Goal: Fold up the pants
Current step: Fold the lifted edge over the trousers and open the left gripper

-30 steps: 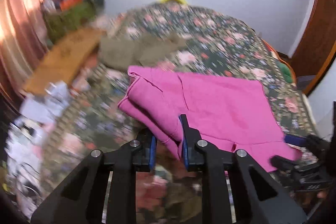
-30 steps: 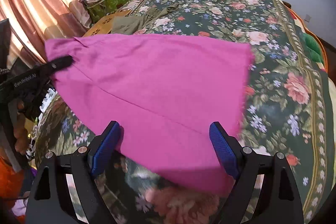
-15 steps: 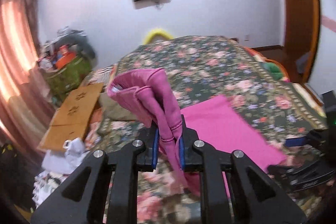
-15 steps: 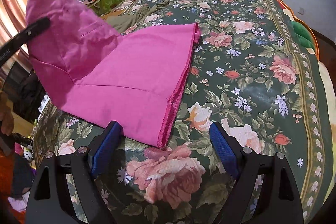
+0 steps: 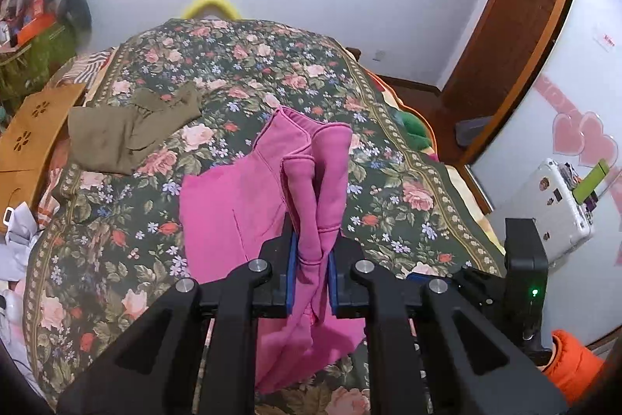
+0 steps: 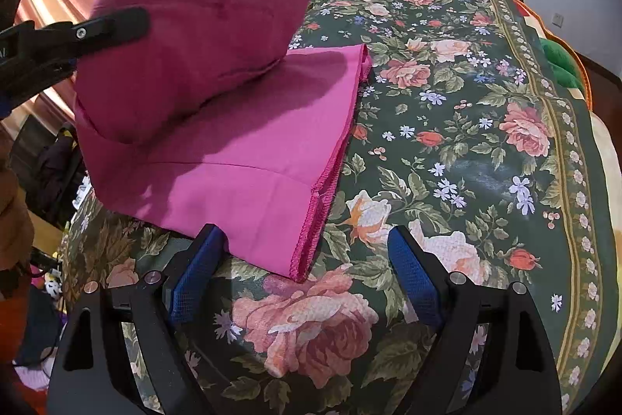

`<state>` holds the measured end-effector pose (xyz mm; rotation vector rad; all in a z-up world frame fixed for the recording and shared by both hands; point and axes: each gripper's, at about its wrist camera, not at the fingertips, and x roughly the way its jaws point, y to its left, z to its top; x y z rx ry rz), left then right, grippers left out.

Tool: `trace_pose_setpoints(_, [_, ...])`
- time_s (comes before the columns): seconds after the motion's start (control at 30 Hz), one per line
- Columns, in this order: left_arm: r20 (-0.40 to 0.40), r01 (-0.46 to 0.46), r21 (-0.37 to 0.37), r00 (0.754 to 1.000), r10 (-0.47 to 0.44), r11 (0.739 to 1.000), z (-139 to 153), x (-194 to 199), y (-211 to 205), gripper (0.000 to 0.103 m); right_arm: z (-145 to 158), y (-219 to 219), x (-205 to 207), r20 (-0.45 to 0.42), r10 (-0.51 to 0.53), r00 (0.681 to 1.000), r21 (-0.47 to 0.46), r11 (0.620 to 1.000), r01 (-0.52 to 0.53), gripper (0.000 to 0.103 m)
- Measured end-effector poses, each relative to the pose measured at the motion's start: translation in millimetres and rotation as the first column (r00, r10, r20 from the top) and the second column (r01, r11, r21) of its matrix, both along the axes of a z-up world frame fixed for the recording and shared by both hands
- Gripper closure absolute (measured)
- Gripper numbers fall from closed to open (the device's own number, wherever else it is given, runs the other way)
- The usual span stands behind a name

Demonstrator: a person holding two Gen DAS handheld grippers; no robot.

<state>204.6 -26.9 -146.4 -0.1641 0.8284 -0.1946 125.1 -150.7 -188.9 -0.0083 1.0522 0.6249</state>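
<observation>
The pink pants (image 5: pixel 233 212) lie on the floral bed cover (image 5: pixel 388 181), one end lifted off it. My left gripper (image 5: pixel 313 259) is shut on a bunched fold of that raised end, which stands up between its blue pads. In the right wrist view the raised part of the pants (image 6: pixel 202 26) hangs over the flat layer, held at the upper left by the left gripper (image 6: pixel 97 30). My right gripper (image 6: pixel 303 236) is open just above the bed, its pads standing apart either side of the hem corner and not pressing on it.
An olive garment (image 5: pixel 128 131) lies further up the bed on the left. A cardboard box (image 5: pixel 31 139) and clutter stand beside the bed's left edge. A white case (image 5: pixel 544 209) and a wooden door (image 5: pixel 517 26) are on the right. An orange sleeve (image 5: pixel 571 360) shows at lower right.
My left gripper has lifted the end of the pants and carried it over the flat part. The cloth has drawn back from between the right pads. The right gripper has stayed still.
</observation>
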Motion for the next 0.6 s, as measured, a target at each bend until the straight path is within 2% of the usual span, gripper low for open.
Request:
trace_pose_setpoints(0.13, [-0.019, 0.030, 0.032, 0.999, -0.029, 0.999, -2.2, -0.8, -11.0, 0.090, -0.4, 0.2, 0.3, -0.001, 0.000, 1.000, 0.003, 1.000, 0.000, 0.018])
trace_pose_setpoints(0.23, [-0.041, 0.043, 0.024, 0.998, -0.042, 0.999, -5.2, -0.6, -11.5, 0.080, -0.4, 0.8, 0.8, 0.002, -0.001, 1.000, 0.002, 1.000, 0.001, 0.018])
trace_pose_setpoints(0.37, [-0.050, 0.037, 0.015, 0.998, -0.036, 0.999, -7.9, -1.1, -7.5, 0.061, -0.9, 0.6, 0.7, 0.005, -0.006, 1.000, 0.001, 1.000, 0.006, 0.018])
trace_pose_setpoints(0.47, [-0.042, 0.026, 0.023, 0.999, -0.025, 0.999, -7.0, -2.6, -1.3, 0.057, -0.8, 1.0, 0.3, 0.003, -0.006, 1.000, 0.000, 1.000, 0.006, 0.018])
trace_pose_setpoints(0.6, [-0.024, -0.008, 0.060, 1.000, 0.010, 0.998, -4.6, 1.5, 13.1, 0.044, 0.3, 0.2, 0.1, 0.006, -0.007, 1.000, -0.003, 1.000, 0.007, 0.018])
